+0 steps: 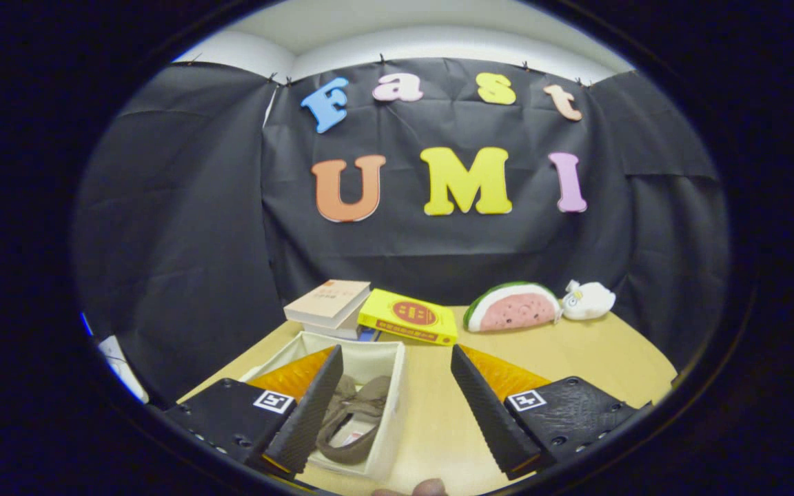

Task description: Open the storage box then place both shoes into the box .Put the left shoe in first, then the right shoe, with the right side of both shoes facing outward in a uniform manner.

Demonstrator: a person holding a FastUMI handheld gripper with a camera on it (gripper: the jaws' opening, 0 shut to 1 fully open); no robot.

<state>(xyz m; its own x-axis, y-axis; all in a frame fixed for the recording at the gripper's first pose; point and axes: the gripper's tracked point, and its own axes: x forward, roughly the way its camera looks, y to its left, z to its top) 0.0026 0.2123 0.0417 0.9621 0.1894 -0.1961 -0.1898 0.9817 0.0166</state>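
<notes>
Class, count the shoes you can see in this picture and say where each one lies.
1. A brown shoe lies inside the open white storage box, between the fingers of the open gripper. A second may be hidden behind the finger.

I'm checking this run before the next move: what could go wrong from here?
1. The gripper is open and empty above the table, with one finger over the white storage box; lowering carelessly could knock its wall.
2. A brown shoe already lies in the box, its facing unclear, so its orientation may be wrong.
3. The box looks narrow; a second shoe may jam against the first.
</notes>
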